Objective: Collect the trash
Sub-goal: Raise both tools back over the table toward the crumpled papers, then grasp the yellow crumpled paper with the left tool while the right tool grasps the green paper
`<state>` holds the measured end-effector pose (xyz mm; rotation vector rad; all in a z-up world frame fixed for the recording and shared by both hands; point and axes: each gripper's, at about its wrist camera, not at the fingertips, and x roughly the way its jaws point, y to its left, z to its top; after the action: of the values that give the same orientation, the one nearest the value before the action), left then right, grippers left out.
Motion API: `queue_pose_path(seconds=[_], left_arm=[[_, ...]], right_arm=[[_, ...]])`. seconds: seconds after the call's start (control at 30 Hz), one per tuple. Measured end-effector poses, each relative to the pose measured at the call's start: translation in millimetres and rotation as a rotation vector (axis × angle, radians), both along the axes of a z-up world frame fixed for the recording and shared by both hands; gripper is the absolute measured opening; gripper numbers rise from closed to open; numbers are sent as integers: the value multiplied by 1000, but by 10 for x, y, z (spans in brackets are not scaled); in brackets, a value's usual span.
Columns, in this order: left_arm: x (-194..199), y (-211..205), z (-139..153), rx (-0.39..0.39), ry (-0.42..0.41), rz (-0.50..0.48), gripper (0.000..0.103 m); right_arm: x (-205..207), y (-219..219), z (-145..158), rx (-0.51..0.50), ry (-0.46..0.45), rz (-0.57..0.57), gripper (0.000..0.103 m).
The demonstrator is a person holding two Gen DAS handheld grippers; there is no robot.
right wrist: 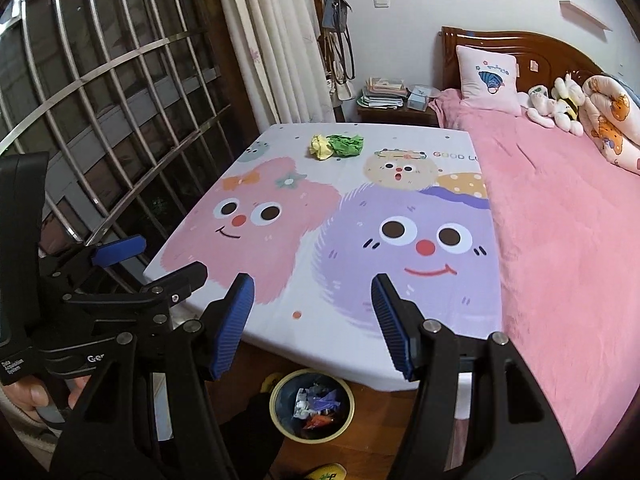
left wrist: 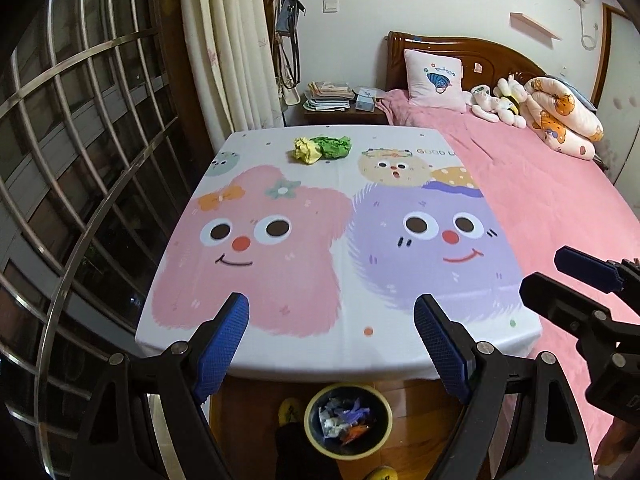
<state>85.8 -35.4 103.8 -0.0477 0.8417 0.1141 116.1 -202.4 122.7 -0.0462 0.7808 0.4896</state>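
We see two crumpled paper balls on the bench [left wrist: 248,344], which is draped in a cartoon-printed cloth: a yellow ball [left wrist: 306,151] [right wrist: 321,147] and a green ball [left wrist: 334,145] [right wrist: 346,145], touching each other, the yellow on the window side, both near the bench's far edge. On the wooden floor just below the bench's near edge stands a dark bin with a yellow rim [left wrist: 347,453] [right wrist: 273,404], holding white, purple and orange scraps; what those scraps are we cannot quite tell. Above the bench's near edge, over that bin, we hold the left hand-held gripper [left wrist: 332,340] with its blue pads spread wide and nothing between them. The right hand-held gripper [right wrist: 312,322] hangs at the same near edge, towards the bed, also wide apart and empty; each one shows at the edge of the other's view. Both are well apart from the paper balls. The bed with its pink blanket [left wrist: 552,200] [right wrist: 560,220] adjoins the bench on the right side. Beyond the bench's far edge sits a nightstand [left wrist: 320,114] stacked with papers, and the barred window [left wrist: 80,160] flanks the bench's left side
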Motion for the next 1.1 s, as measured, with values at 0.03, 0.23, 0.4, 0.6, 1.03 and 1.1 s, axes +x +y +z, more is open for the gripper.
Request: queue_pose_path(seconds=[0.03,0.23,0.4,0.6,1.03,1.1], left_arm=[[104,36,-8,2,1,-5,86],[904,420,-72,-23,19,-43,86],[1776,846,-71,-7,54,-94,86],[2920,1429,-45,19,45,-146,86],[5085,2178,-932,-104,199,-191,86],[5247,2188,-1100,-109,217,-184,86]], right_arm=[[72,27,-23,-4,2,-3,58],[765,320,-116,-34,18,-54,58],[1583,645,-196,-32,61,-148,58],[2657,1068,-352,-34,101,-215,58],[4680,1729,-1265,-67,248,-294,63],[4903,1746,-1425,-39,278,-313,64]])
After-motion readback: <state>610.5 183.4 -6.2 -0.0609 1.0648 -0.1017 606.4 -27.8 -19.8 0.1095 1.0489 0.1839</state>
